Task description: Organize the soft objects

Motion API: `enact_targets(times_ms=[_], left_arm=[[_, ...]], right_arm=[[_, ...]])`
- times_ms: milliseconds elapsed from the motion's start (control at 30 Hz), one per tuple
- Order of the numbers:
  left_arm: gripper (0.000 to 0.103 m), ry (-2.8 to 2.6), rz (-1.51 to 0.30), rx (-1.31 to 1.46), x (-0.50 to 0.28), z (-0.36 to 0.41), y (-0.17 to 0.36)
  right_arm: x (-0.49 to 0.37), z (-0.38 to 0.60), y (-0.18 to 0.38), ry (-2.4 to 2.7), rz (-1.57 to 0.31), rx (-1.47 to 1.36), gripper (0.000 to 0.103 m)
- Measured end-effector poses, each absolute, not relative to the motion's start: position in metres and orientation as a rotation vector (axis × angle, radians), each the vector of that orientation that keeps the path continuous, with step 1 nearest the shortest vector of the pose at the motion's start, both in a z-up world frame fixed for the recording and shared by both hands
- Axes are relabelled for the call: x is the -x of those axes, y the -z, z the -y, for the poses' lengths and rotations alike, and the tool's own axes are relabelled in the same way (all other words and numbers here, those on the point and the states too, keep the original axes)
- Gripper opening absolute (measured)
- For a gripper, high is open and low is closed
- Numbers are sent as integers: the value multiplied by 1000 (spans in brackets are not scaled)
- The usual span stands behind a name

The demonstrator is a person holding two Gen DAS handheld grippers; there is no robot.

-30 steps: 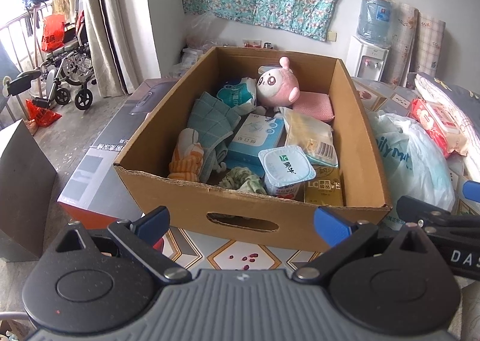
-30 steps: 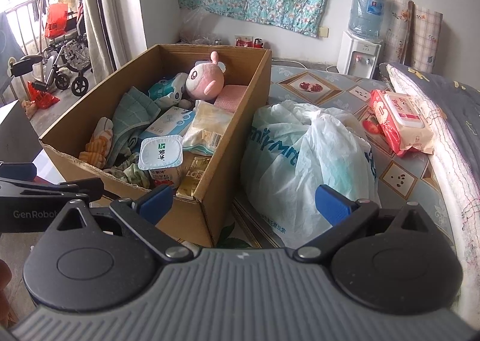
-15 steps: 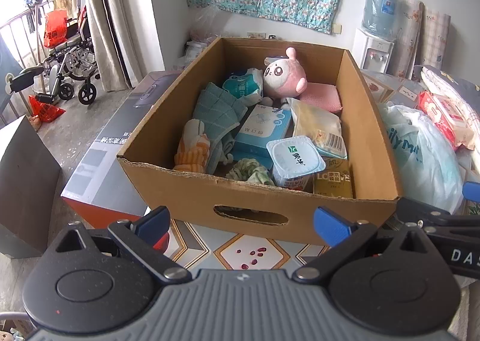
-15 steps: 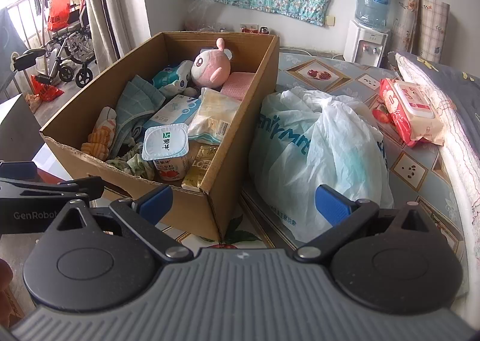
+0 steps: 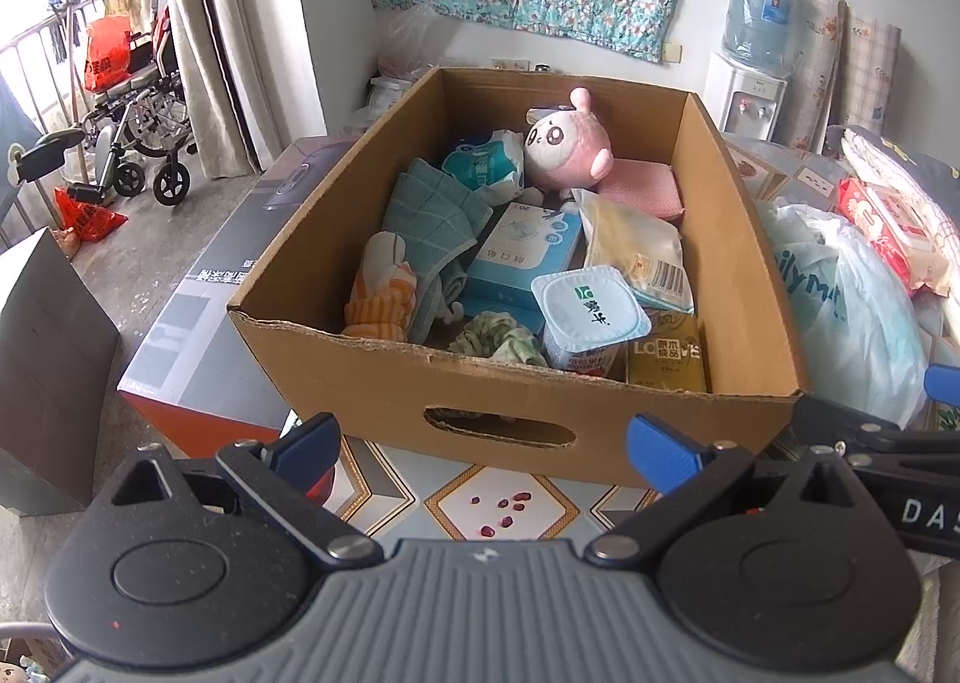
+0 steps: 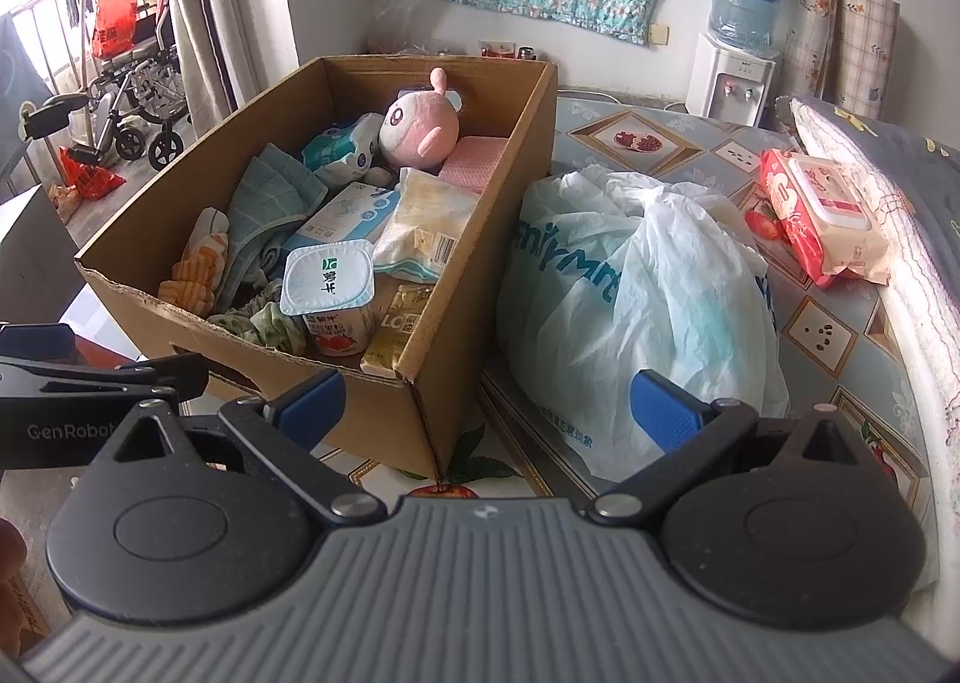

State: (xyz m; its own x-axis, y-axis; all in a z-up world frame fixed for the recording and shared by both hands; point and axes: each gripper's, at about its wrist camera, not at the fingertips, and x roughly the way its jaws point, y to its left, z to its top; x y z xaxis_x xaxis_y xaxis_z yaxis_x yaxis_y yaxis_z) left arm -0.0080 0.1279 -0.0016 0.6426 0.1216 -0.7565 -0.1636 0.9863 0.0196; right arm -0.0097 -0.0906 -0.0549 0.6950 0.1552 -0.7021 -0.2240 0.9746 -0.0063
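Your left gripper (image 5: pixel 483 446) and right gripper (image 6: pixel 483 398): ribbed grey housing, black linkage arms with round discs and silver pivot screws, blue fingertip pads (image 5: pixel 660 446), white "GenRobot" lettering on the side

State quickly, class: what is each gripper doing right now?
Left gripper: open, fingers spread wide, holding nothing, in front of the cardboard box.
Right gripper: open, holding nothing, between the box corner and the plastic bag.
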Motion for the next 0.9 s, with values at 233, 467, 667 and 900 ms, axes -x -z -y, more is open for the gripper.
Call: enact_targets(times_ms=[233, 467, 667, 900], left_arm=[[102, -162, -857, 53, 8, -128, 2], [102, -161, -860, 53, 8, -128, 3], [102, -160, -861, 54, 8, -129, 4], [102, -158, -863, 55, 8, -129, 5]], right_arm=[[10, 91, 56, -212, -774, 94, 102], [10, 91, 57, -212, -777, 95, 102], [10, 91, 57, -211, -778, 95, 102], [10, 92, 58, -209, -783, 91, 102]])
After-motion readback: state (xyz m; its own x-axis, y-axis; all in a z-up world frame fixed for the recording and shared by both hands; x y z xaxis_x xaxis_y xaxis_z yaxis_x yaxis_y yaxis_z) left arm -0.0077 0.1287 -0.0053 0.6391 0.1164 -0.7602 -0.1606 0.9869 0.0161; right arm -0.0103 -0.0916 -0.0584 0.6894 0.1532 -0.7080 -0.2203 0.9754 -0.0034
